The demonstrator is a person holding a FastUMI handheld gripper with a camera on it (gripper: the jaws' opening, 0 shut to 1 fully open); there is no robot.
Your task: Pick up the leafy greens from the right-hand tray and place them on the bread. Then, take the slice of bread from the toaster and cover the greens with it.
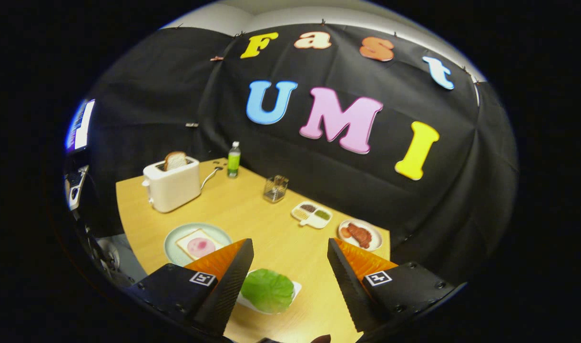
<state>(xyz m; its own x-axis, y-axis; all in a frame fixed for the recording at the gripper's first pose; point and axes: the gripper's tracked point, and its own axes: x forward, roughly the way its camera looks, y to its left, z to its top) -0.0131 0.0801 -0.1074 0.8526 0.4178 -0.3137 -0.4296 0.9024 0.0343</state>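
Note:
A green leaf [267, 289] lies on a small white tray [295, 288] between my fingers, close to the left one. My gripper [290, 255] hangs open above the table with nothing held. Just beyond the left finger, a pale green plate [173, 238] carries a bread slice [198, 244] topped with a pink round of meat. Farther back stands a white toaster [172, 186] with a browned bread slice [175, 160] sticking up from its slot.
A white plate of reddish meat [360, 234] sits beyond the right finger. Behind it are a divided sauce dish [311, 214], a clear glass holder [275, 188] and a green bottle [233, 160]. The wooden table [257, 214] ends at the black cloth wall.

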